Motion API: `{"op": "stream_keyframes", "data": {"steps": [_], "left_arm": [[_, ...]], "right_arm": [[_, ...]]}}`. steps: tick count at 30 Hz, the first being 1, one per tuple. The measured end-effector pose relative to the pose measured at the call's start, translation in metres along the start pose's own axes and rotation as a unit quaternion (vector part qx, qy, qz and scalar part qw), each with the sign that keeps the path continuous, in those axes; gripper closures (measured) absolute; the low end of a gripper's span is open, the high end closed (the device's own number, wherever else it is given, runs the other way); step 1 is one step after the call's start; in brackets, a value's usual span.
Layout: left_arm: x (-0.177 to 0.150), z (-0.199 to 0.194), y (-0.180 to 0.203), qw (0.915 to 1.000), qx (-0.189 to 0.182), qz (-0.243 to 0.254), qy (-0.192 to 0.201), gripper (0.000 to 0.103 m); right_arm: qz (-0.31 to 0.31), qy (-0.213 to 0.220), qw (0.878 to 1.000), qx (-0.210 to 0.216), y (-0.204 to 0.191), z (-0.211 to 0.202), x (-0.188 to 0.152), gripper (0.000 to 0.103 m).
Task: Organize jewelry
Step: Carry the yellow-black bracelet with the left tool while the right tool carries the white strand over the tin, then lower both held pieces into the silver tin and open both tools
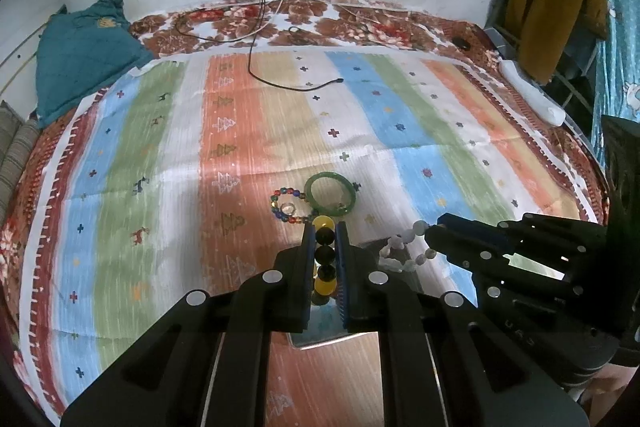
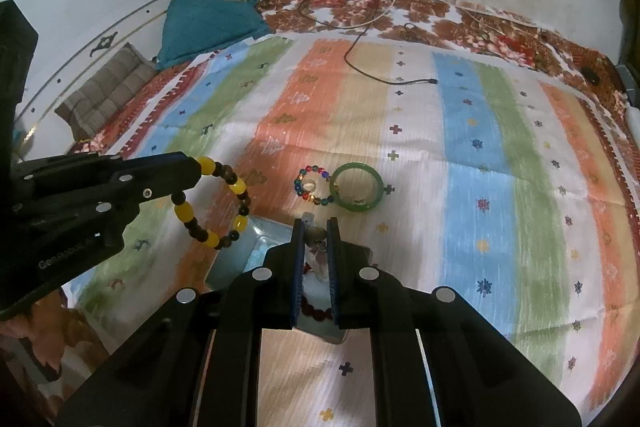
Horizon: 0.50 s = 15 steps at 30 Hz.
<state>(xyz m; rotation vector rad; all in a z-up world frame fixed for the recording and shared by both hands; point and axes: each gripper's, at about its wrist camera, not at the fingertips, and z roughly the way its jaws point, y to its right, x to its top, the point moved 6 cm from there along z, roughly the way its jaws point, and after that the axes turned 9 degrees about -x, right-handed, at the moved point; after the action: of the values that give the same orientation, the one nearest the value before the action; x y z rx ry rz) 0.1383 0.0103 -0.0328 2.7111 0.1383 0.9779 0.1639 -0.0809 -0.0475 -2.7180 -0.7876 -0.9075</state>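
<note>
The left gripper (image 1: 325, 247) is pinching a yellow-and-black bracelet (image 2: 212, 203) between its nearly closed blue pads (image 1: 341, 259); in the right wrist view the loop is hanging from the fingertips, lifted above the bed (image 2: 460, 155) and just left of a box (image 2: 236, 259). The right gripper (image 2: 316, 251) is closed down on a white bracelet (image 1: 404, 247), which is showing as pale beads between its pads in its own view and as a small dangling loop at its tips in the left wrist view. Both grippers are hovering over the box, a shallow metal-looking one resting on the striped bedspread; pale blue beads (image 2: 256, 253) and dark red beads (image 2: 316, 311) are lying inside it. Just beyond the grippers, a green bangle (image 1: 330, 194) is lying flat on the bedspread, touching a multicoloured bracelet (image 1: 286, 207) on its left, and a small ring (image 1: 287, 207) is sitting inside that beaded loop. Farther back, a black cable (image 1: 296, 87) is trailing from the wall onto the bed, and a teal cloth (image 1: 84, 59) is sitting bunched at the far left corner.
</note>
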Motion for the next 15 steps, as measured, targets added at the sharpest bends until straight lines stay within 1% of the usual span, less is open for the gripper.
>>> {"op": "stream_keyframes", "data": {"steps": [8,15], "left_arm": [[-0.011,-0.004,0.002,0.9999,0.012,0.009,-0.001,0.094],[-0.014,-0.005,0.003,0.9999,0.008,0.007,-0.004,0.094]], "right_arm": [[-0.004,-0.003,1.0,0.001,-0.004,-0.005,-0.011,0.091],[-0.007,-0.003,1.0,-0.002,-0.007,-0.007,-0.016,0.091]]}}
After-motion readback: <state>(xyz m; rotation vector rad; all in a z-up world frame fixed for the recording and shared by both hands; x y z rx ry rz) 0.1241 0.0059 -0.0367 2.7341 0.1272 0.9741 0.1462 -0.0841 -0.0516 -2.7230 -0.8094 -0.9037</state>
